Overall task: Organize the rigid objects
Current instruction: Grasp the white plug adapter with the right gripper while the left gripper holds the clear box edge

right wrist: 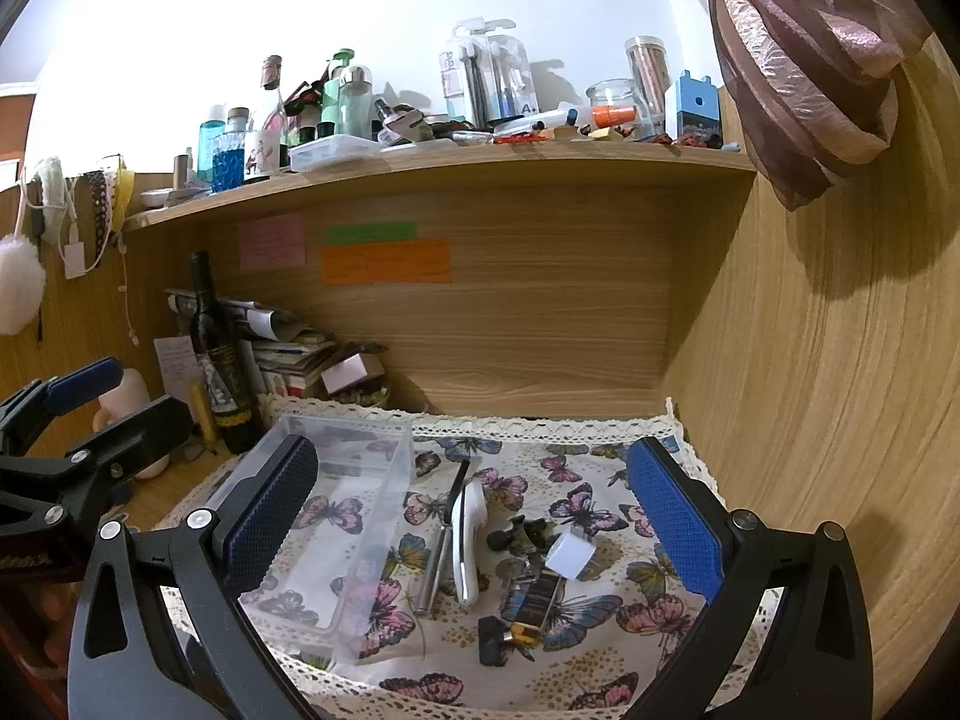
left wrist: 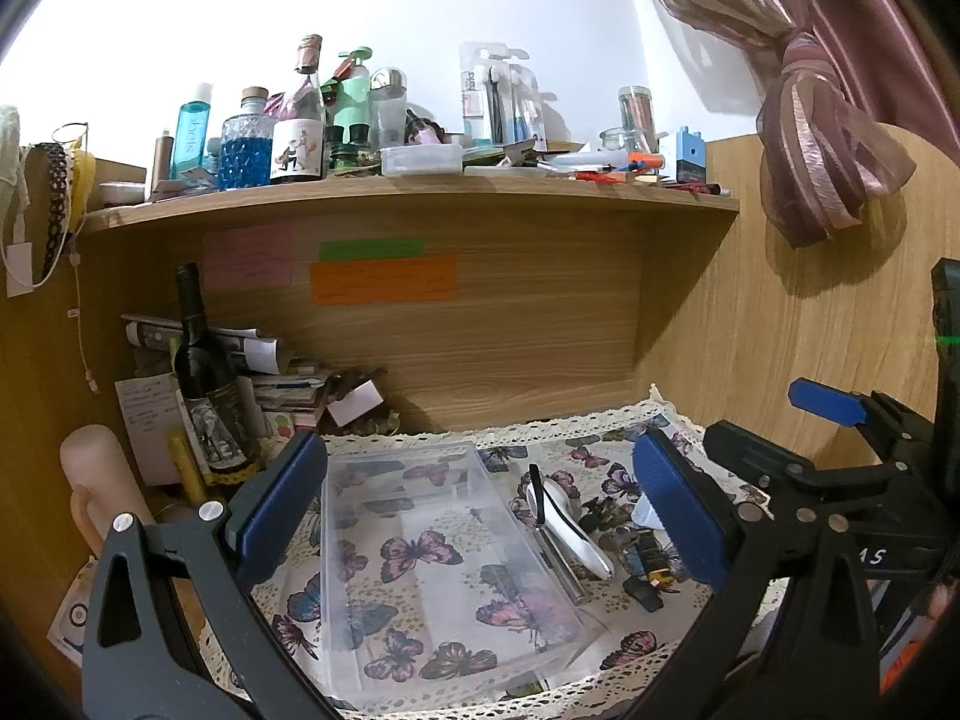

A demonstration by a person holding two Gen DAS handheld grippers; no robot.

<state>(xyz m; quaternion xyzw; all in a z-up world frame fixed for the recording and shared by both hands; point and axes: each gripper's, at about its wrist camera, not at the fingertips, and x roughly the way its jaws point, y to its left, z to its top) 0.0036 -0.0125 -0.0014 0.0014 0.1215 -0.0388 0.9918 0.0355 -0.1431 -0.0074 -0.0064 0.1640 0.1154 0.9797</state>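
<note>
A clear, rectangular plastic bin (left wrist: 444, 564) sits empty on the butterfly-print cloth (right wrist: 576, 510), long axis running away from the cameras. Just right of the bin lie a slim metal rod (right wrist: 437, 564), a white oblong device (right wrist: 467, 540) and a white cube (right wrist: 570, 553). Left gripper (left wrist: 480, 516) and right gripper (right wrist: 474, 516) gape wide, holding nothing.
</note>
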